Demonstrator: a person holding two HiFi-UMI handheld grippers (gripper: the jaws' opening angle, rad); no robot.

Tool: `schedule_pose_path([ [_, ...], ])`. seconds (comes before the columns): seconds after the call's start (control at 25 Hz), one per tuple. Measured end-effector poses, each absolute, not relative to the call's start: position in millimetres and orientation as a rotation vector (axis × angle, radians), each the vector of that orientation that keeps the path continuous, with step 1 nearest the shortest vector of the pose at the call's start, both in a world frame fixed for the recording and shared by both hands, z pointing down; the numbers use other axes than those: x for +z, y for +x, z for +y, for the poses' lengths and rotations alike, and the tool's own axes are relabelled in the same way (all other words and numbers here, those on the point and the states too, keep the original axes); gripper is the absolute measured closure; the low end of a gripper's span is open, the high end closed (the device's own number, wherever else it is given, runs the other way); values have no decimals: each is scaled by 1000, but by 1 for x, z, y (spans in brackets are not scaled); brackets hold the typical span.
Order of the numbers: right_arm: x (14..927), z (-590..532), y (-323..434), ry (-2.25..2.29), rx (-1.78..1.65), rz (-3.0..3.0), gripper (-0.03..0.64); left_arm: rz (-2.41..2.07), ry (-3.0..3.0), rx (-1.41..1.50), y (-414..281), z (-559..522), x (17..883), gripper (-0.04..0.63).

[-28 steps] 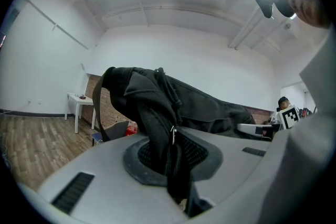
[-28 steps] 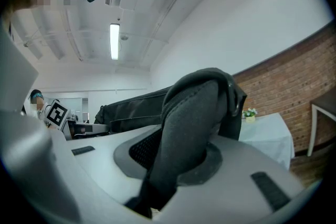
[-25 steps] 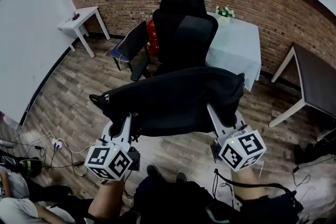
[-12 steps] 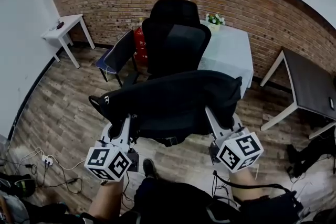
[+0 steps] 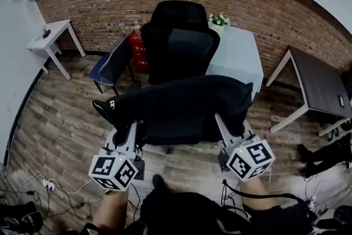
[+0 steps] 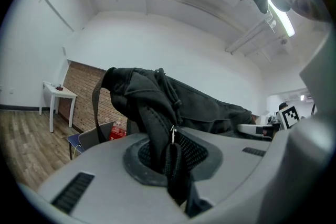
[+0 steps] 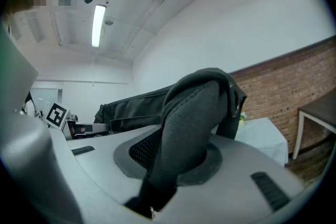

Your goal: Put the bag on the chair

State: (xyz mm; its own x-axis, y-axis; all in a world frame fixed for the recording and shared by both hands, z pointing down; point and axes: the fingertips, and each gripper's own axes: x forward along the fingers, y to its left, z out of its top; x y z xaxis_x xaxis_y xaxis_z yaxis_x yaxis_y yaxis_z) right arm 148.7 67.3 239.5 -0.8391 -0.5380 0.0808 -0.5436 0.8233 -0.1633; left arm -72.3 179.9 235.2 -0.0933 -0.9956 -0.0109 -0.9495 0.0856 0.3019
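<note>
The black bag hangs slung between both grippers, just in front of the office chair. The left gripper pinches zippered fabric and the right gripper a padded strap. It looks soft and saggy, probably weighty, so gripping it at both ends suits.

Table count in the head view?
3: white side table far left, cloth-covered table behind the black chair, dark table at right. Others may sit outside the frame.

The left gripper clamps zippered fabric of the black bag, a white side table standing far left.
</note>
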Motion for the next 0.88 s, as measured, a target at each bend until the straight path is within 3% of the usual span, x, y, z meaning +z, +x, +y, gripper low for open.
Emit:
schedule_pose_path([
  [0.88,246,17,52,1074,283,-2867,529,-1981,2093,-353,-183,100,245,549],
])
